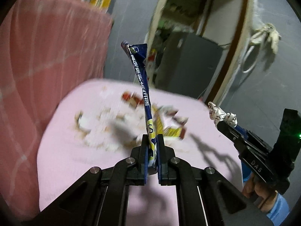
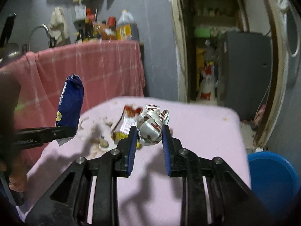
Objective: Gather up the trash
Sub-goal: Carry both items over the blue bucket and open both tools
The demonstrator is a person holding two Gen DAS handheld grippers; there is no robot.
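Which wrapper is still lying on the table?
The red-yellow wrapper; the blue wrapper and the crumpled white-red wrapper are each clamped in a hand-held gripper.

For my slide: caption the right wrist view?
Right gripper holds crumpled wrapper above pink table.

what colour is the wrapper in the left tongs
Dark blue with white lettering and a yellow patch, clearest in the left wrist view: wrapper.

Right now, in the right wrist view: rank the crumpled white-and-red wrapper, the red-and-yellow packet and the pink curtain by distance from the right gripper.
1. Crumpled white-and-red wrapper: clamped between the jaws of the right gripper.
2. Red-and-yellow packet: on the pink table, just ahead, left.
3. Pink curtain: hanging beyond the table's far edge, left.
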